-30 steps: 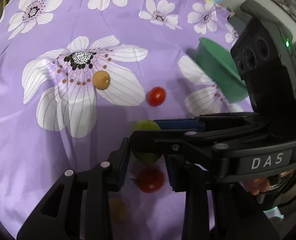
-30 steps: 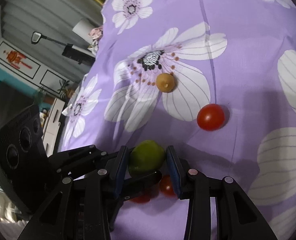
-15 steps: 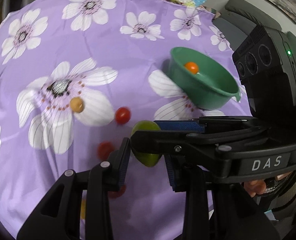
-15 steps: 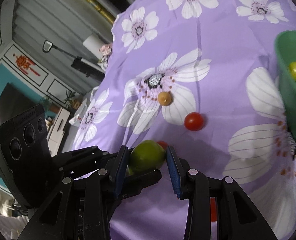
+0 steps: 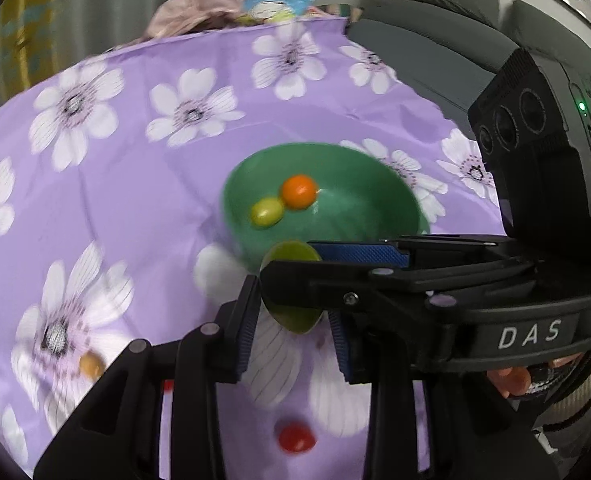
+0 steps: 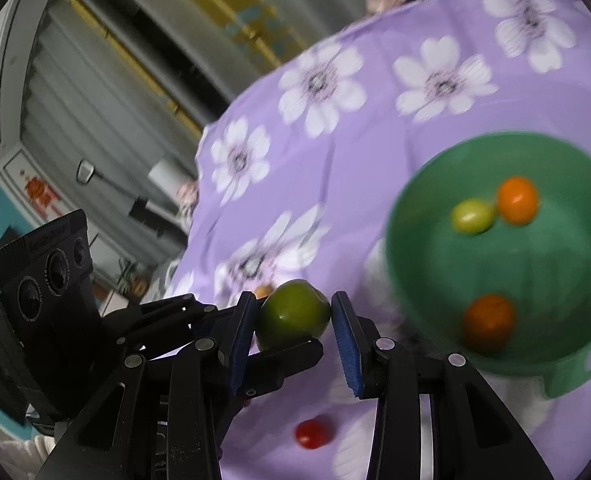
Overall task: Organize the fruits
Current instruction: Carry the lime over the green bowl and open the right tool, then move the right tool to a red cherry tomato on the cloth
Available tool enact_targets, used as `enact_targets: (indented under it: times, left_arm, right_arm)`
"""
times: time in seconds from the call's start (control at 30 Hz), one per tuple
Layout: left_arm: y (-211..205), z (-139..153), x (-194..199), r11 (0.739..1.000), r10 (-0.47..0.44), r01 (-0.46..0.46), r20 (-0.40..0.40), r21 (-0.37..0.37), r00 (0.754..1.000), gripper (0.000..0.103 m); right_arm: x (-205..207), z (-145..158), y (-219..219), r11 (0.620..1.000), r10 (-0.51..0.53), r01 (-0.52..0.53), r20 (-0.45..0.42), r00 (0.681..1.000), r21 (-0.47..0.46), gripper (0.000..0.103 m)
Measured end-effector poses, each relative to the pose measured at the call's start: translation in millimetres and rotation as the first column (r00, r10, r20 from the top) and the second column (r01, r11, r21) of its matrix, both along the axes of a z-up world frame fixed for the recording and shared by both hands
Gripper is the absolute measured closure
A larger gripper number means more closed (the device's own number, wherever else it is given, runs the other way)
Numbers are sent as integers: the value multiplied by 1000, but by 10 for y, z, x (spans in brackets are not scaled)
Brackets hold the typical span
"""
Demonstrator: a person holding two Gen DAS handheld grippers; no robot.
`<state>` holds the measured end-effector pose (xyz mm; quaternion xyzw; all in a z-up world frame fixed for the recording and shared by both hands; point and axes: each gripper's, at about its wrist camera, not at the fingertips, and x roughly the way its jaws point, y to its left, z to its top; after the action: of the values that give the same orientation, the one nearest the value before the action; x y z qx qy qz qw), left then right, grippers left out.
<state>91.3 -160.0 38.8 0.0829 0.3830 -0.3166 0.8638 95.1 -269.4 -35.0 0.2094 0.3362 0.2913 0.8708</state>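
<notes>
Across the desk I had a smooth purple flowered cloth [image 5: 143, 208], then a round green plastic bowl [image 6: 423, 264] cradling small glossy fruits. Just before its rim, both grippers [image 5: 291, 332] [image 6: 293, 322] pinched one waxy green fruit [image 6: 293, 314] aloft.

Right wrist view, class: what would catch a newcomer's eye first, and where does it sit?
A green fruit held between the blue pads of the right hand-held gripper, low centre. To its right, a green bowl on the purple flowered cloth holds two orange fruits and a yellow-green one.
</notes>
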Motion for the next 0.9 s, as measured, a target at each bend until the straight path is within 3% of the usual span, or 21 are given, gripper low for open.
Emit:
enact_targets:
  times: [0.2, 0.4, 0.5, 0.67, 0.8, 0.9]
  left_arm:
    - [-365, -47, 156, 998, -66, 66, -3, 11, 998, 70]
    - [-594, -142, 346, 998, -55, 56, -39, 23, 998, 69]
    - [-593, -164, 298, 997, -57, 59, -39, 42, 998, 68]
    - [-307, -132, 158, 998, -24, 25, -11, 53, 1000, 61]
    - [79, -122, 91, 997, 70, -71, -33, -8, 997, 51]
    - [435, -166, 61, 979, 180, -187, -86, -77, 980, 47]
  right_arm:
    - [55, -108, -330, 995, -96, 97, -3, 995, 13, 62]
    - [168, -216, -565, 983, -186, 186, -19, 982, -6, 62]
    - [163, -229, -665, 977, -209, 209, -32, 977, 27, 62]
    - [80, -248, -865, 965, -254, 256, -41, 966, 61, 62]
    - [-9, -310, -978, 958, -266, 271, -64, 962, 97, 62]
    - [-56, -340, -960, 961, -255, 261, -70, 964, 94, 62]
